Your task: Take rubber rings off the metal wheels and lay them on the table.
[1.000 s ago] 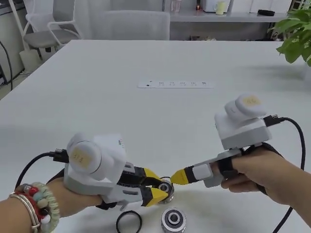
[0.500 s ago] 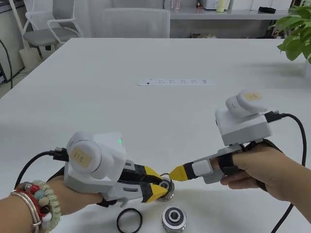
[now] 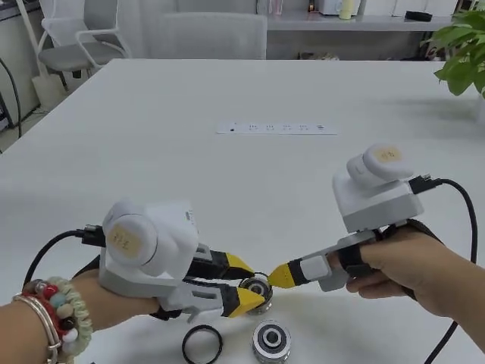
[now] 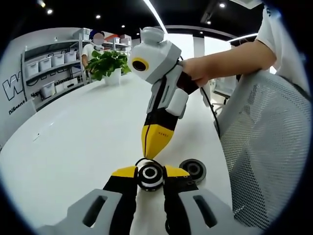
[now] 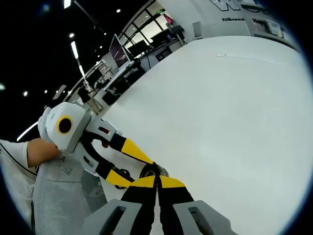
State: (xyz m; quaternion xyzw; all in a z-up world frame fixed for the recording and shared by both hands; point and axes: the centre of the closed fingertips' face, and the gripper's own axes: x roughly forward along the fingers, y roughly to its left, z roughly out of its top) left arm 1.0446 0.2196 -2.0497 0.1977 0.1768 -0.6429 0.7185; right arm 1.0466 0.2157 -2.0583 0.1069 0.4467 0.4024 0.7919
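"Two wheels are sitting low in the head view. Am I reading that right?"

"You are. I'm clamping the left hand-held gripper [image 3: 248, 286] on one metal wheel [image 3: 257, 289], with a yellow tip pressing on either side of it, just below the centre of the frame. The second wheel [image 3: 270, 340] is lying flat on the counter [image 3: 227, 189] at the bottom edge. It's just below and right of the first, apart from both tools."

"And the right one?"

"I'm bringing the right hand-held gripper [image 3: 274, 277] in from the right of the frame with its jaws together, and its tip is meeting the upper edge of the held wheel. In the left gripper view a thin black loop of rubber ring [image 4: 139, 160] is running from that closed tip down to the wheel, so the jaws are pinching the ring. I cannot tell how much of it is sitting on the rim."

"Any rings down on the counter?"

"One loose ring [image 3: 183, 346] is lying flat at the bottom of the frame, left of the second wheel and just below the left tool's body. A white power strip [image 3: 276, 129] is lying well up the counter, above centre."
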